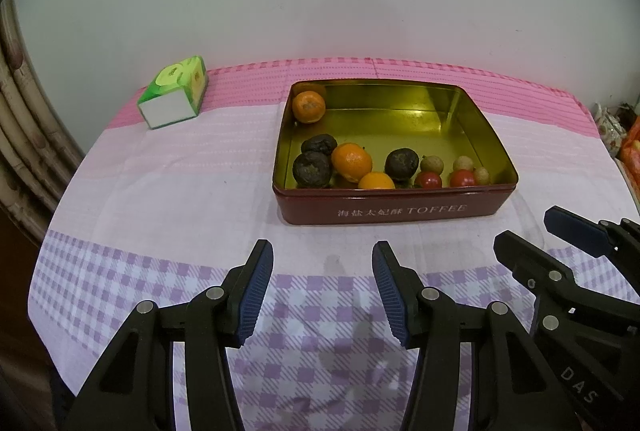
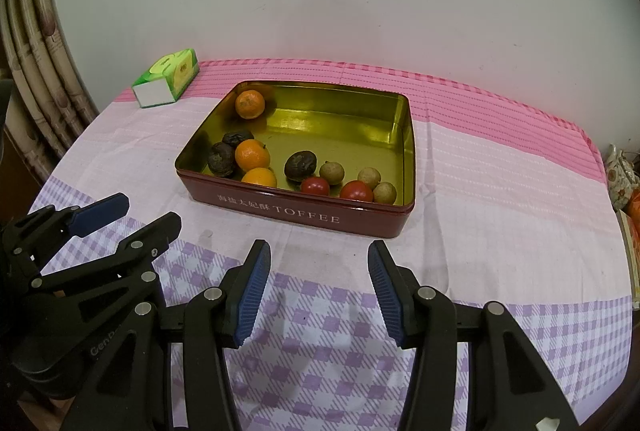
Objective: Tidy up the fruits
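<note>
Checked tablecloth (image 1: 160,191) fills the frame, red toffee tin (image 1: 394,209) at center holding the fruits: oranges (image 1: 351,162), dark wrinkled fruits (image 1: 312,170), red tomatoes (image 1: 462,178), pale longans (image 1: 433,164), mostly along its near wall. Green tissue box (image 1: 174,93) upper left. Left gripper (image 1: 323,291) and right gripper (image 2: 318,289) at bottom, both with jaws spread, holding nothing.

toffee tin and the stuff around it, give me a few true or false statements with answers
1. The toffee tin holds three oranges. True.
2. The left gripper is shut on a fruit. False: it is open and holds nothing.
3. The green tissue box sits inside the tin. False: it lies on the tablecloth, apart from the tin.
4. Two red fruits lie near the tin's front wall. True.
5. The right gripper is open. True.
</note>
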